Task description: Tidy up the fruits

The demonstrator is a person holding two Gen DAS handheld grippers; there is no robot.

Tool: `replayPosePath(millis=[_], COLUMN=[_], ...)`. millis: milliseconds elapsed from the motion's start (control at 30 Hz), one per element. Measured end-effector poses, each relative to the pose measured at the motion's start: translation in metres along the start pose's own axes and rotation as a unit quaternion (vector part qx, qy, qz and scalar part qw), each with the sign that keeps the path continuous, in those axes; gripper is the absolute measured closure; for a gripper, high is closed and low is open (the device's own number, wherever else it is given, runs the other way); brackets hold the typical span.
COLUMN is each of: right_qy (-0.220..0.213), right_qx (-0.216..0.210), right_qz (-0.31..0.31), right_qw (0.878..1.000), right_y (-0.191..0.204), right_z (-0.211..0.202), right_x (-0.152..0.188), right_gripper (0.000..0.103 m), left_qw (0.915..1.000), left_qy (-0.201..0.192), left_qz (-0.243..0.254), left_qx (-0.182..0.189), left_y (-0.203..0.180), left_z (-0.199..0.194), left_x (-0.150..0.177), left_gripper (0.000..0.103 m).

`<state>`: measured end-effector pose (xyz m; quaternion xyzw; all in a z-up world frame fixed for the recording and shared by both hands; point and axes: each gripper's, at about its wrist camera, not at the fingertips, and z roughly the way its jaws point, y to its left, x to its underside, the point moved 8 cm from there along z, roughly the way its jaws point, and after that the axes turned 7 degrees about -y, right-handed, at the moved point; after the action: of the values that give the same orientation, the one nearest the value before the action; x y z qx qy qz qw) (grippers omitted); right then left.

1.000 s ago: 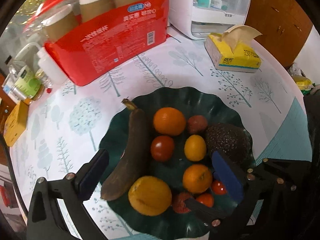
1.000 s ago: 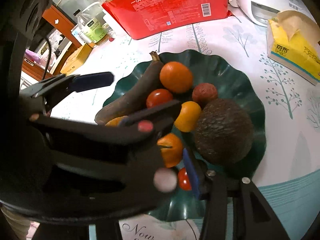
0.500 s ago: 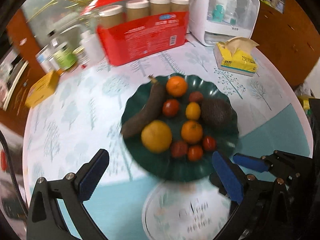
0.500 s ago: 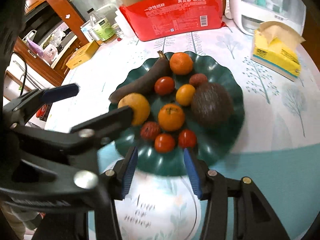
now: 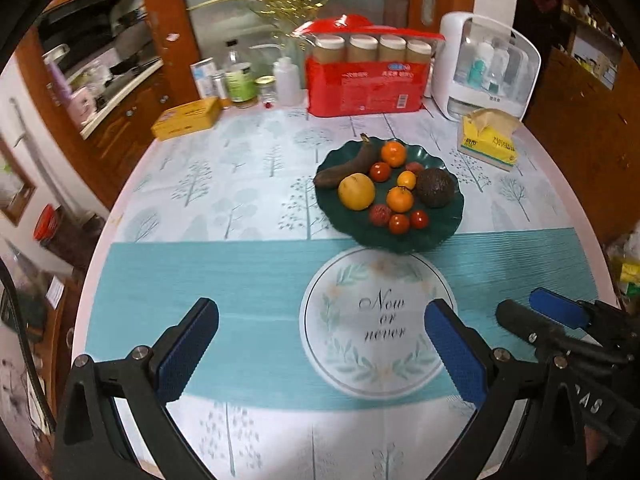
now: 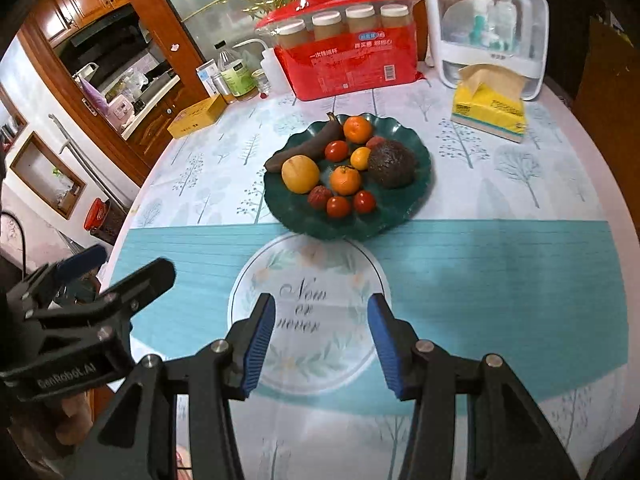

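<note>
A dark green wavy plate (image 5: 444, 224) (image 6: 400, 208) sits mid-table holding a dark brown banana (image 5: 348, 166), a large yellow citrus (image 5: 356, 191), oranges (image 5: 399, 199), small red tomatoes (image 5: 399, 223), lychees and a dark avocado (image 5: 435, 187) (image 6: 391, 163). My left gripper (image 5: 320, 340) is open and empty, well short of the plate near the table's front. My right gripper (image 6: 320, 336) is open and empty over the round "Now or never" print (image 6: 308, 312). Each gripper shows at the edge of the other's view.
A red pack of paper cups (image 5: 364, 80), a white organiser box (image 5: 486, 66), a yellow tissue pack (image 5: 488, 140), bottles (image 5: 240, 84) and a yellow box (image 5: 186, 118) line the far edge. The round table's edge (image 5: 100, 240) drops off on the left.
Both grippers have pulled back and up from just over the fruit plate to the table's front. The plate and fruit stay where they were.
</note>
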<state>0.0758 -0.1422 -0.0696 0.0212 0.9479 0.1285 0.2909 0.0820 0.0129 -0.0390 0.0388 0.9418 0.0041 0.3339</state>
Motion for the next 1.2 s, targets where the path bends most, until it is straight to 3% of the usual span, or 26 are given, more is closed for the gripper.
replayPosePath(millis=[300,1200], right_qy=[-0.016,-0.054], right_qx=[0.0,0.029], right_qz=[-0.001,-0.021], right_qw=[1.0,0.998], right_y=[0.002,0.014], right_z=[-0.037,-0.065], right_x=[0.01,0.015], right_gripper=[0.054,0.054], left_qw=[0.9998,0.9997], left_qy=[-0.016,-0.007], left_qz=[-0.012,-0.018], left_qx=[-0.006,0.012], left_y=[-0.003,-0.011], left_z=[-0.038,-0.044], left_x=[0.013,0.022], left_gripper=[0.001,0.001])
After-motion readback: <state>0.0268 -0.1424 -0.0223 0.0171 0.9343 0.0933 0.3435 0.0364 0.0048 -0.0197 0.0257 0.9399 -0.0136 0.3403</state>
